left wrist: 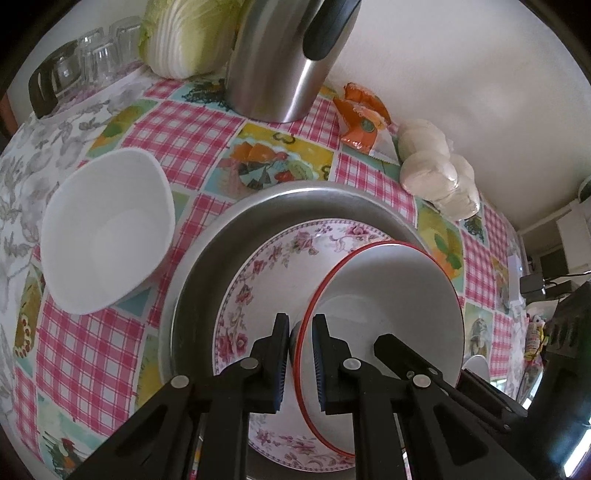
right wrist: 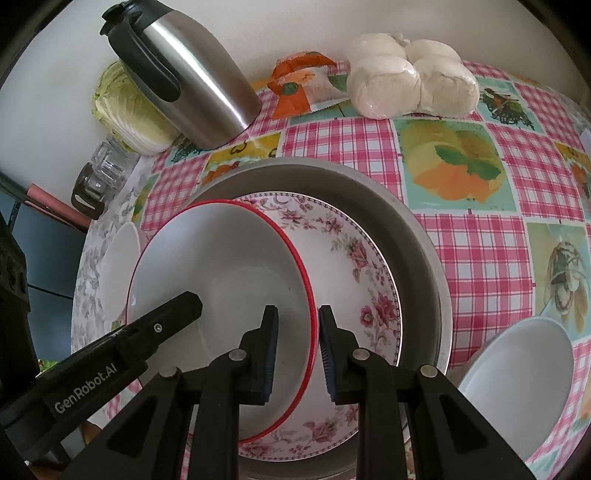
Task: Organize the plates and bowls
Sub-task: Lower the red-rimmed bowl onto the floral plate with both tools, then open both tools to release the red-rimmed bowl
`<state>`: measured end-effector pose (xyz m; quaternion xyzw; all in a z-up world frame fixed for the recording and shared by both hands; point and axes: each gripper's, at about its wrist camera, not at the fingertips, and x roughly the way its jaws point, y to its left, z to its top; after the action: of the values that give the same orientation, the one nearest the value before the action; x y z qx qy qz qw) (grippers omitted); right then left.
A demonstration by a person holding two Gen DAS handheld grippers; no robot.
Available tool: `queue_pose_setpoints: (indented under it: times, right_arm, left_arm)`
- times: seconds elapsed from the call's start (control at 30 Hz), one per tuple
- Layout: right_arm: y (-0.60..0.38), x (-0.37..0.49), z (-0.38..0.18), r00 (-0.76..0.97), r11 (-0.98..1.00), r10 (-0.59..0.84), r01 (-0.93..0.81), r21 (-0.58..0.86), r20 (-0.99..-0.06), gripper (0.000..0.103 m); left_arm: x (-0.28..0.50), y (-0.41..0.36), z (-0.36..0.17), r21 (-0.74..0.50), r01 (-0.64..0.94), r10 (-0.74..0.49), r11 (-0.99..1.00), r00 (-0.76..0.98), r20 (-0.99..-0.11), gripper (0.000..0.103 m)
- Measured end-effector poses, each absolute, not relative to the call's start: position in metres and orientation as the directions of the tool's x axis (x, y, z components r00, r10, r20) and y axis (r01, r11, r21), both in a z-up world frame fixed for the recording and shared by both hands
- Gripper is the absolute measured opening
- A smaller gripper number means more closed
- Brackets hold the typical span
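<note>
A red-rimmed white bowl (left wrist: 391, 306) (right wrist: 229, 273) is held over a floral plate (left wrist: 266, 266) (right wrist: 354, 258) that lies in a large metal pan (left wrist: 207, 273) (right wrist: 417, 236). My left gripper (left wrist: 300, 354) has its jaws on either side of the bowl's left rim, nearly closed on it. My right gripper (right wrist: 295, 350) straddles the bowl's right rim the same way. A white squarish bowl (left wrist: 107, 232) sits left of the pan. Another white bowl (right wrist: 524, 384) sits at the lower right.
On the checked tablecloth (right wrist: 480, 243) stand a steel thermos jug (left wrist: 291, 55) (right wrist: 195, 81), a cabbage (left wrist: 184, 33), upturned glasses (left wrist: 99, 51), an orange packet (left wrist: 362, 118) and a bag of white buns (right wrist: 410, 81). A wall runs behind the table.
</note>
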<state>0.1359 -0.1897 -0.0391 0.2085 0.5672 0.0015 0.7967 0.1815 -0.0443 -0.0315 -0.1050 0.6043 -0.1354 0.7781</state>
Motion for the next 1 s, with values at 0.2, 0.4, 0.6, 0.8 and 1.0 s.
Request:
queue_pose_setpoints:
  times: [0.2, 0.4, 0.6, 0.8, 1.0]
  right_arm:
    - [-0.188, 0.138, -0.042, 0.343, 0.915, 0.241, 0.230, 0.330, -0.908, 0.025]
    - [-0.187, 0.139, -0.043, 0.333, 0.920, 0.232, 0.229, 0.317, -0.914, 0.025]
    - [-0.187, 0.139, -0.039, 0.335, 0.925, 0.222, 0.225, 0.307, -0.916, 0.025]
    - [-0.189, 0.136, -0.028, 0.353, 0.930, 0.208, 0.219, 0.297, -0.912, 0.025]
    - [-0.192, 0.129, -0.007, 0.398, 0.935, 0.184, 0.212, 0.286, -0.899, 0.025]
  left_arm:
    - [0.182, -0.043, -0.032, -0.330, 0.081, -0.340, 0.940, 0.236, -0.910, 0.014]
    - [0.182, -0.044, -0.032, -0.329, 0.080, -0.338, 0.941, 0.232, -0.912, 0.014]
    - [0.182, -0.043, -0.032, -0.335, 0.080, -0.344, 0.939, 0.222, -0.912, 0.018]
    - [0.179, -0.042, -0.026, -0.335, 0.080, -0.344, 0.939, 0.230, -0.910, 0.026]
    - [0.175, -0.040, -0.005, -0.321, 0.101, -0.337, 0.942, 0.276, -0.900, 0.038]
